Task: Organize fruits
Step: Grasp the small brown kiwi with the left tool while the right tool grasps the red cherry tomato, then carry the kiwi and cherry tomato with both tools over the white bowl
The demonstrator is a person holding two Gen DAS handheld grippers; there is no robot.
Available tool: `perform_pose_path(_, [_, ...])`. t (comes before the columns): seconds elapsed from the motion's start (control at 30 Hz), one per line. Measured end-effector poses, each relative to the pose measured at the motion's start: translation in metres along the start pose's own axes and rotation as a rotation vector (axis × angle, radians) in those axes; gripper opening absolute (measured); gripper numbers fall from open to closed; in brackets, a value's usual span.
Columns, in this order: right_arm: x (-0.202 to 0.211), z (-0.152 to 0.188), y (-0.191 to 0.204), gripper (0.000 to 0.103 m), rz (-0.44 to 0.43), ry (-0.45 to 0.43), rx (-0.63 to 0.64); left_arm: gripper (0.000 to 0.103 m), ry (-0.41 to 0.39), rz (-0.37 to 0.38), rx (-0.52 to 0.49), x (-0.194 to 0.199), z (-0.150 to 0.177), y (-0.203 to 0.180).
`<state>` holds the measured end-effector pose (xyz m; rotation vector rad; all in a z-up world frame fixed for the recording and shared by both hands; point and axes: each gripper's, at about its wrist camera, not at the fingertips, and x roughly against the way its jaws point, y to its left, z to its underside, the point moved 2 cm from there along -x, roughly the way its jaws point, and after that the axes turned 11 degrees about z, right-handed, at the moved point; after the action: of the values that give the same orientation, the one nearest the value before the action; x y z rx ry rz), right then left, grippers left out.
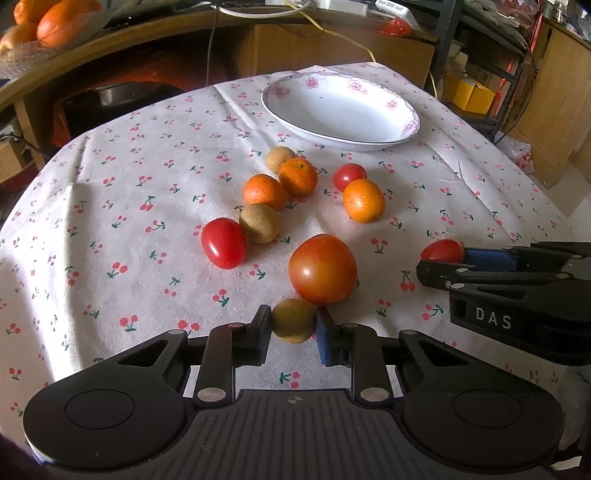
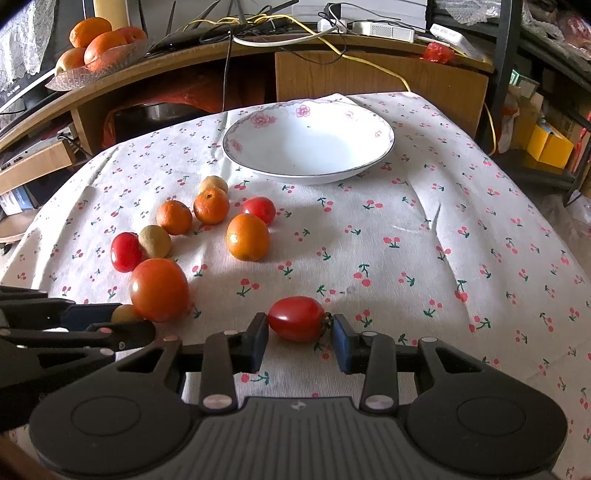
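My left gripper [image 1: 293, 322] is shut on a small brown round fruit [image 1: 291, 314] low on the cherry-print cloth, just in front of a large tomato [image 1: 322, 268]. In the right wrist view my right gripper [image 2: 299, 325] is shut on a red cherry tomato [image 2: 297, 322], to the right of the large tomato [image 2: 159, 290]. Beyond lie three small oranges [image 1: 364, 200], two more cherry tomatoes [image 1: 223, 242] and two more brown fruits [image 1: 259, 223], loosely grouped. An empty white floral bowl [image 1: 369, 142] stands at the back of the table.
A wooden desk behind the table carries a glass dish of oranges [image 2: 99, 48] and tangled cables [image 2: 258, 22]. The tablecloth [image 2: 443, 258] drops off at the left, right and far edges. A yellow box [image 2: 548, 147] sits on the floor at right.
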<state>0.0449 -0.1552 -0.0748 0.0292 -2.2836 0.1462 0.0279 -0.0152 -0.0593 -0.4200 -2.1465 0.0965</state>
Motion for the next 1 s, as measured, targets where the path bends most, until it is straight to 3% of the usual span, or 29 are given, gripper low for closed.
perform_pose_path(1.0, [0.029,-0.004,0.005,0.036,-0.042,-0.065,-0.006,0.033,-0.093,0.028,-0.03,0.024,-0.015,-0.014])
